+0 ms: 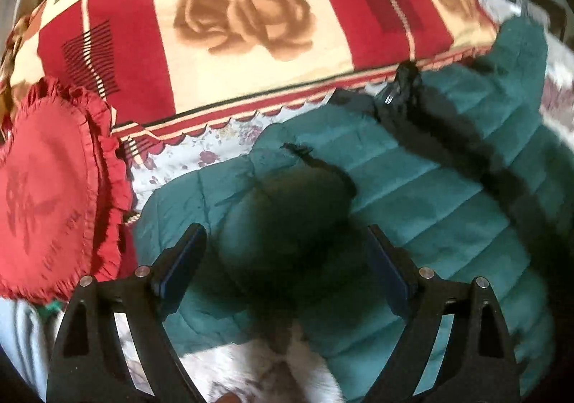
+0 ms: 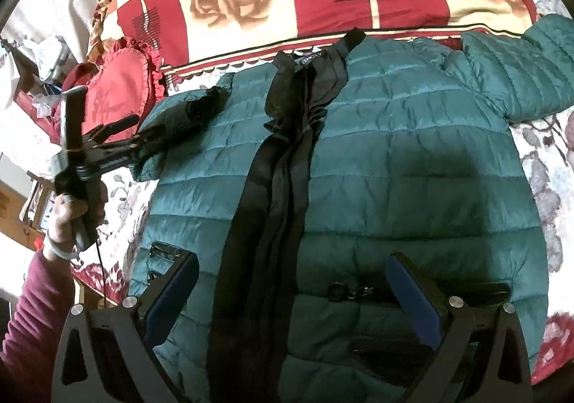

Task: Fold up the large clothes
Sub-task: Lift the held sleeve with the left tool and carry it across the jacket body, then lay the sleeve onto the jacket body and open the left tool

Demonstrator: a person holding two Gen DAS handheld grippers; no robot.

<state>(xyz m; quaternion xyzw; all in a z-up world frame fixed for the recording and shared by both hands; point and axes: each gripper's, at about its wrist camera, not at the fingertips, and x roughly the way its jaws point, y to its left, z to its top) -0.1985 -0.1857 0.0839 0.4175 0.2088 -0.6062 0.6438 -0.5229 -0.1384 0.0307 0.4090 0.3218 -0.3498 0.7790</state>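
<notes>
Spread flat across a floral bedsheet, a teal quilted jacket lies front-up, its black lining running as a dark band straight away from the right gripper toward the collar at the far end. That long axis is what the next fold appears to turn on: the garment stretches directly ahead of the right tool, hem nearest, collar farthest.

Off the right tool's left side, the left gripper reaches the jacket's sleeve, which is doubled over the body with its dark cuff pointing inward. In the left wrist view the left tool's blue pads stand wide apart with the bulging sleeve between them, though blur hides whether either pad touches the cloth. The left hand, in a maroon cuff, grips the handle with the tool held nearly level and pointed across the jacket.

The right gripper hovers above the hem, fingers spread and holding nothing, a zip pull just ahead between them. A red heart cushion lies beyond the left tool.
</notes>
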